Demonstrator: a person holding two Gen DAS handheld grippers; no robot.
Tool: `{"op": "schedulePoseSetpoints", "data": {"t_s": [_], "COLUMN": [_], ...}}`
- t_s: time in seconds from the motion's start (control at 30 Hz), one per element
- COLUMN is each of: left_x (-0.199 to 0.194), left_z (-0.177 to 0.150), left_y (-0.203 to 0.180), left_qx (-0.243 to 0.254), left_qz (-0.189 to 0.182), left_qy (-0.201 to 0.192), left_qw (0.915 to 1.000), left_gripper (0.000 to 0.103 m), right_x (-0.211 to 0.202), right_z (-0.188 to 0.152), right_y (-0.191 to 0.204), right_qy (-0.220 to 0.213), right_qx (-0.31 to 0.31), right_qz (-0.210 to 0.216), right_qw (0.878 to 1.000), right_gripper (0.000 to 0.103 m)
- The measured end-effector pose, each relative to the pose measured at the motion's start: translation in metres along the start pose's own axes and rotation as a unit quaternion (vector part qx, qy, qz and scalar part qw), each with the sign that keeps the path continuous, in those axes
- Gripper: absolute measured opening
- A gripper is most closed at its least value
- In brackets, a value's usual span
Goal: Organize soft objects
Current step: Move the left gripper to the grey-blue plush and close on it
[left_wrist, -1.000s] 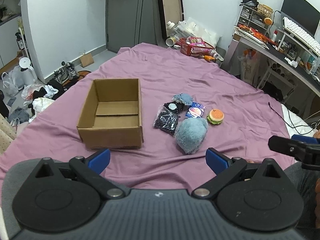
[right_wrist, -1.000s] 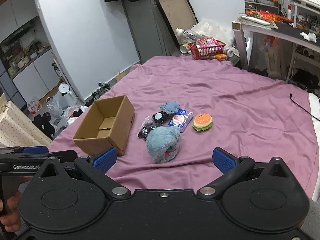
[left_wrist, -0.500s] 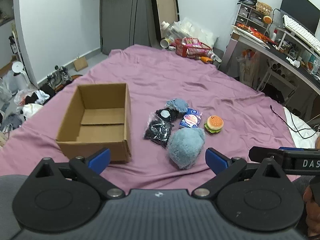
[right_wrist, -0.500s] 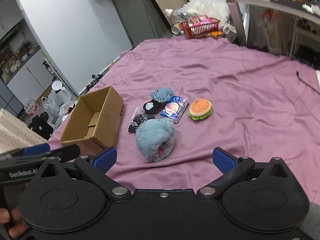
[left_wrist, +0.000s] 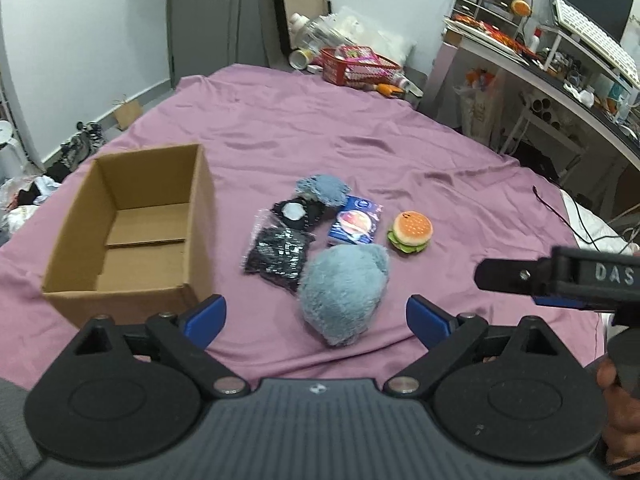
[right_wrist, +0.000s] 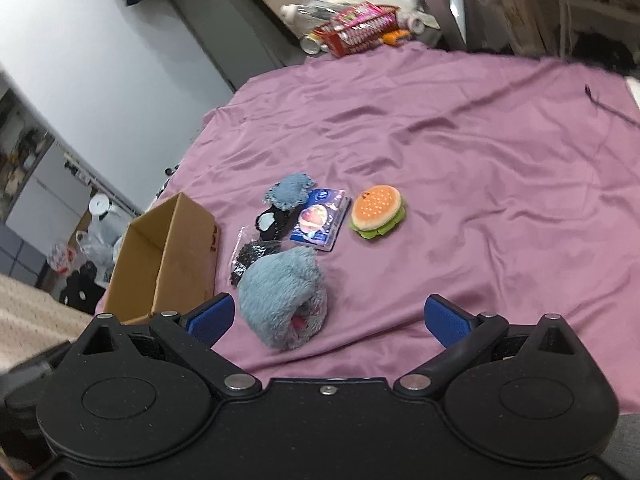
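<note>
On the purple sheet (left_wrist: 400, 160) lies a fluffy blue-grey plush (left_wrist: 344, 290) (right_wrist: 282, 294), nearest to both grippers. Behind it lie a black glittery packet (left_wrist: 278, 256) (right_wrist: 250, 258), a black pouch with a pale patch (left_wrist: 296, 212), a small blue knit piece (left_wrist: 322, 190) (right_wrist: 290, 192), a blue tissue pack (left_wrist: 354, 226) (right_wrist: 320, 220) and a burger plush (left_wrist: 410, 230) (right_wrist: 378, 210). An open, empty cardboard box (left_wrist: 136, 224) (right_wrist: 168, 256) stands to the left. My left gripper (left_wrist: 316, 320) is open just short of the plush. My right gripper (right_wrist: 328, 320) is open too, holding nothing.
The right-hand tool (left_wrist: 560, 280) and a hand (left_wrist: 616, 420) show at the left wrist view's right edge. A red basket (left_wrist: 358, 66) and bottles sit beyond the bed's far end. A desk (left_wrist: 560, 80) stands at right; floor clutter (left_wrist: 32, 192) lies at left.
Both grippers have moved forward and lower toward the pile, so the blue-grey plush looms larger. The right wrist view has tilted. No object has shifted.
</note>
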State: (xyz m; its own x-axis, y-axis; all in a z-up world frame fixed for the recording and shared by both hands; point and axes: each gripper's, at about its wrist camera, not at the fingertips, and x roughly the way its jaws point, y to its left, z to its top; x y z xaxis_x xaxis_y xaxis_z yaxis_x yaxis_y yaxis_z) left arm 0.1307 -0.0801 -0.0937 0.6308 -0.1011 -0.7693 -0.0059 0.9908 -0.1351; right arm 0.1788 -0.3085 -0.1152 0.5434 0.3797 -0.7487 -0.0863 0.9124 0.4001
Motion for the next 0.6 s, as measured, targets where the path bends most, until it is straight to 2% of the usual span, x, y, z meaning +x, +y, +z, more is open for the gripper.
{"op": "schedulePoseSetpoints", "data": {"t_s": [0.17, 0.27, 0.33, 0.5, 0.6], "left_x": [0.029, 0.047, 0.057, 0.079, 0.089], "left_z": [0.001, 0.0, -0.002, -0.005, -0.005], "left_y": [0.0, -0.002, -0.005, -0.007, -0.008], "left_qx": [-0.027, -0.035, -0.037, -0.049, -0.05], "left_qz": [-0.017, -0.019, -0.023, -0.023, -0.019], "left_qy": [0.034, 0.062, 0.071, 0.092, 0.098], "left_qw": [0.9989, 0.9973, 0.9965, 0.9943, 0.9937], "left_gripper": [0.084, 0.072, 0.071, 0.07, 0.07], "right_x": [0.016, 0.026, 0.033, 0.05, 0.057], "right_z": [0.002, 0.002, 0.003, 0.007, 0.009], "right_y": [-0.006, -0.009, -0.014, -0.021, -0.022], "right_qy": [0.017, 0.027, 0.035, 0.051, 0.062], "right_qx": [0.018, 0.028, 0.044, 0.063, 0.066], "right_qz": [0.016, 0.023, 0.03, 0.034, 0.048], "right_qw": [1.0, 0.999, 0.998, 0.996, 0.995], "right_gripper": [0.091, 0.084, 0.078, 0.074, 0.067]}}
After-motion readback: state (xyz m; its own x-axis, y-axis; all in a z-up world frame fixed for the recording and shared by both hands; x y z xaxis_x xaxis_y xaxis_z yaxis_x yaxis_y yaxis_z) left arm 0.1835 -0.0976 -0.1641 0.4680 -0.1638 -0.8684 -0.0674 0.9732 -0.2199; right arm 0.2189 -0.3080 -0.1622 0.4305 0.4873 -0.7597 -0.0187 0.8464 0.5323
